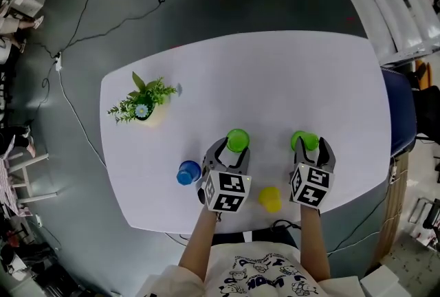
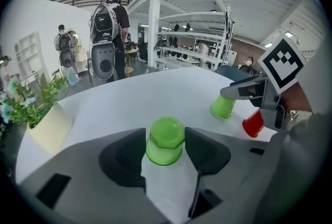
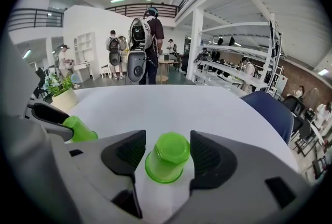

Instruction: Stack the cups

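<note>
Lower centre of the head view: left gripper (image 1: pixel 234 146), jaws wide but closing, upturned green cup (image 1: pixel 237 139) standing between them, not yet pinched. Just to its right: right gripper (image 1: pixel 311 146), jaws wide around a second green cup (image 1: pixel 302 140). Blue cup (image 1: pixel 188 172) lower left, yellow cup (image 1: pixel 269 198) between the marker cubes, all on the white table (image 1: pixel 275 69).

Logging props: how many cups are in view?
5: green cup between closing left tool's jaws, second green cup between right tool's; blue cup left of both; yellow cup between tools; red cup by right tool.
</note>
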Demonstrator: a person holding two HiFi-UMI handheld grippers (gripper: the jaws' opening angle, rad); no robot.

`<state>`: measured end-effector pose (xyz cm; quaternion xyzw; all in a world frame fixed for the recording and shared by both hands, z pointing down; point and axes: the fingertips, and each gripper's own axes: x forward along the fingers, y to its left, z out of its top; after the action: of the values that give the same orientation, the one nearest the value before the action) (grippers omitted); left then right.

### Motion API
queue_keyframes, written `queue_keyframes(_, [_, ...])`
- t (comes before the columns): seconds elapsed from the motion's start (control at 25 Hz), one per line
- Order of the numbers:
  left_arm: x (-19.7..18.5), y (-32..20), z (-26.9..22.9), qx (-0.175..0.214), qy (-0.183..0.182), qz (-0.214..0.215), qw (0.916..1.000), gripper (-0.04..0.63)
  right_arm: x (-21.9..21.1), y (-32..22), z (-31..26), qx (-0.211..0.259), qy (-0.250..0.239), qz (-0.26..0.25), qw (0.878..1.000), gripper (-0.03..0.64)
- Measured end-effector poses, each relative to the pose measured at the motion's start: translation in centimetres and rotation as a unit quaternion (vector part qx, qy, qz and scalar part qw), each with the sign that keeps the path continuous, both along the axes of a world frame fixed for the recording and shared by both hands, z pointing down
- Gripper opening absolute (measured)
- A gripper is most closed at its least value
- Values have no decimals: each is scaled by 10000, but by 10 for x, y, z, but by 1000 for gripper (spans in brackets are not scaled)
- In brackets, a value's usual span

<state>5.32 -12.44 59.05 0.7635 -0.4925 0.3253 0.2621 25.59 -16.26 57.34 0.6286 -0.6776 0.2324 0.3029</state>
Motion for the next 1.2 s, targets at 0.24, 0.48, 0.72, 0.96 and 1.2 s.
queue_keyframes(0.24, [2, -3, 3, 59, 15, -45, 10000, 227, 3, -2, 2, -16, 141, 36, 9999, 284])
queue_keyframes(0.48, [1, -2, 2, 83, 20, -80, 9999, 224, 5, 2, 12, -218, 209, 99, 9995, 238])
queue_keyframes(0.72, [-3, -2, 4, 51, 63, -176, 9998, 227, -11, -2, 7, -121, 184, -280, 9994, 233])
queue_keyframes(0.96, [-3, -3, -9, 172, 252, -282, 9991, 267, -74, -10, -11, 196, -36, -1599, 9869, 232])
queue_keyframes(1.2, [-25, -2, -47, 586, 297, -619, 9959, 270, -117, -10, -5, 113, -15, -2390, 9710, 232])
